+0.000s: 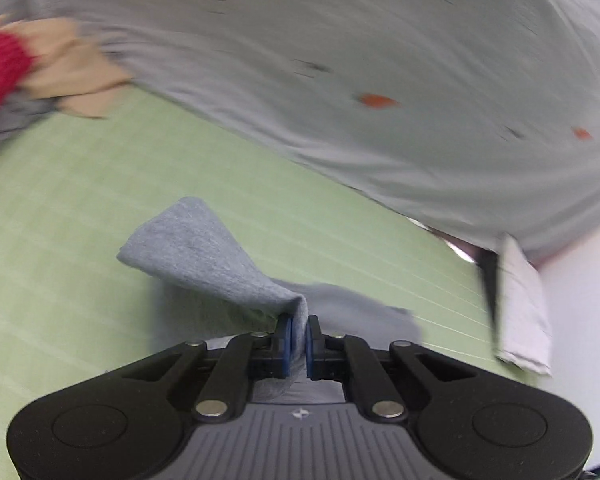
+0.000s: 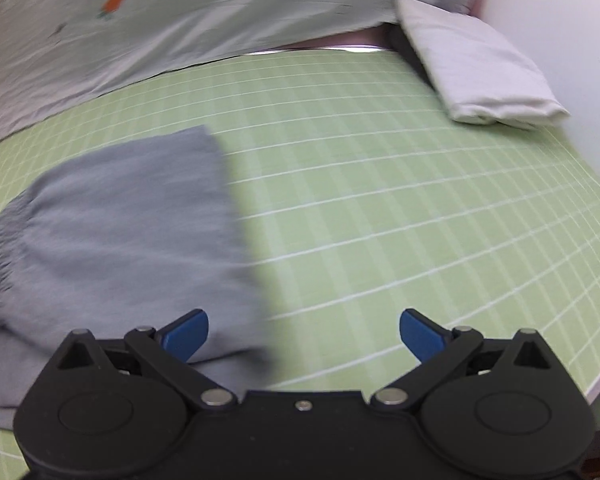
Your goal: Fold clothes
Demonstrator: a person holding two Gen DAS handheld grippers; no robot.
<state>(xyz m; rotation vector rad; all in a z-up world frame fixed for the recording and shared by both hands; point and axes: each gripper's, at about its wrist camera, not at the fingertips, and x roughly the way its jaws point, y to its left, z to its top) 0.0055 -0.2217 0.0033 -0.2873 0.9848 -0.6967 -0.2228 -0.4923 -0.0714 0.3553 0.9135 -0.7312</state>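
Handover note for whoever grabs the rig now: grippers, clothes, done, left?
Left gripper: shut on a corner of the grey garment, lifted off the mat.
Right gripper: open, empty, over the mat beside the garment.
Done: a white folded piece sits at the mat's far right corner.
Left: finish the grey fold; a red and tan pile waits far left.

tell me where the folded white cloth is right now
In the right wrist view the folded white cloth lies at the far right corner of the green grid mat, well apart from the grey garment on the left.
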